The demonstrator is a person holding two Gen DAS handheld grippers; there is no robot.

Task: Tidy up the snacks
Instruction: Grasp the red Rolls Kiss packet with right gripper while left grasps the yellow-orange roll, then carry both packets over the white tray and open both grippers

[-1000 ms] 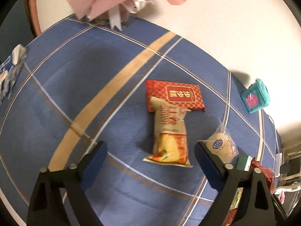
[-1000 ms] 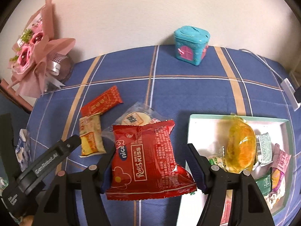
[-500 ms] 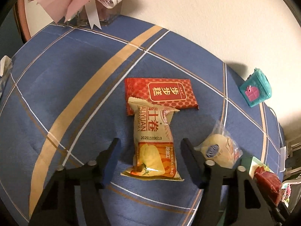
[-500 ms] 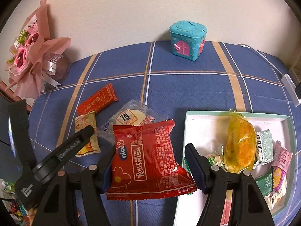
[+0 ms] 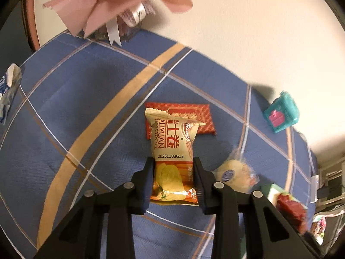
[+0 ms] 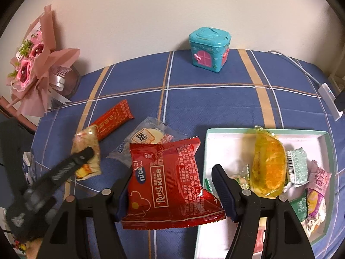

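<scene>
I am clamping my left gripper (image 5: pixel 174 170) on the yellow snack packet (image 5: pixel 172 151) above the blue checked surface (image 5: pixel 75 108), while my right gripper (image 6: pixel 172 185) is gripping the red snack bag (image 6: pixel 168 183) beside the tray (image 6: pixel 224 142).

My left gripper (image 5: pixel 174 168) has just been closing and now it's clamped on the lower half of the yellow egg roll packet (image 5: pixel 172 151). Packet's top overlaps the flat red snack bar (image 5: pixel 202 116) behind it. 1 round clear-wrapped cake (image 5: pixel 231 172) sits just right, teal toy house (image 5: pixel 281 112) by the wall.
</scene>
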